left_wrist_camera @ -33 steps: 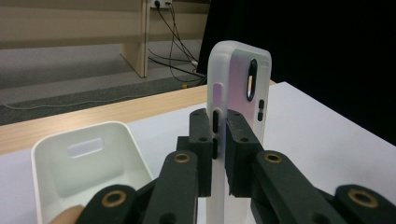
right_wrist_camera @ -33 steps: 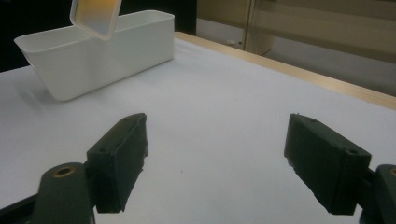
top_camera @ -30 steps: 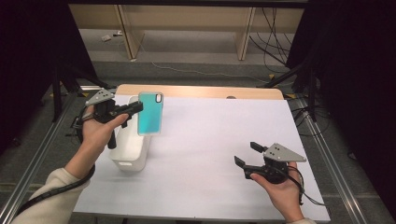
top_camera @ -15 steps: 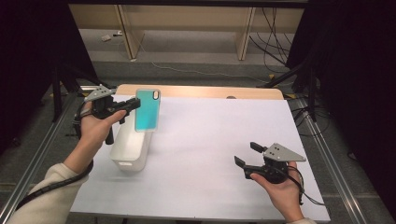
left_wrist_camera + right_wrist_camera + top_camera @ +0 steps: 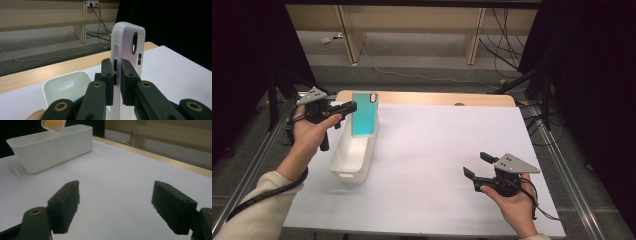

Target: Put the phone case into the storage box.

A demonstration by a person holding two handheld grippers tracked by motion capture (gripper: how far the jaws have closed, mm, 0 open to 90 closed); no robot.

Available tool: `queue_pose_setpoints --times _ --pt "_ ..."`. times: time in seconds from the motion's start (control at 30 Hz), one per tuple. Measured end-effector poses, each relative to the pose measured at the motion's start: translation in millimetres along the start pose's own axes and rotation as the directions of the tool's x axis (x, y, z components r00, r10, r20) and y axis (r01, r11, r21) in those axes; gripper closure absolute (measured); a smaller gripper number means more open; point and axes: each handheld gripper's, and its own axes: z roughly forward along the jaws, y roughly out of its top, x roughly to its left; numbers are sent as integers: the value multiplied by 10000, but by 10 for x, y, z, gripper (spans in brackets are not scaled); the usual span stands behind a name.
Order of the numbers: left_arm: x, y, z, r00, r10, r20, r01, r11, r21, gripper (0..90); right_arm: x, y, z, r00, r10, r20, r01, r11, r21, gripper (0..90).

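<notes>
At upper left, the left gripper [image 5: 347, 107] clamped a case [image 5: 364, 114] above the bin [image 5: 343, 162], best lowered level; the right gripper [image 5: 477, 166] gaped empty.

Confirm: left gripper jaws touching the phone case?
Touching. The left gripper view shows the left gripper with both jaws clamped on the phone case edge, no gap.

a wooden table [image 5: 432, 98] carries a white sheet [image 5: 437, 165] (covering most of it), with a white bin [image 5: 353, 156] at its left.
</notes>
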Motion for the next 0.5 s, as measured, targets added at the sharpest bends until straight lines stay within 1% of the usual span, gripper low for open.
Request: queue_pose_setpoints --times 0.33,0.4,0.43,0.5 --pt "76 29 -20 9999 1 -167 -2 10000 -79 823 1 -1 1 10000 8 7 -8 10000 -24 233" --pt "88 30 -19 9998 0 -175 -1 10000 -70 823 4 -4 12 9999 79 -103 -81 9999 -150 232" --pt "93 31 -19 9998 -1 -200 -1 10000 -76 823 4 -2 3 10000 46 -25 -46 10000 -27 230" --pt "105 32 -17 9998 -21 -215 19 10000 -86 823 2 -4 2 10000 -7 28 7 10000 -28 227"
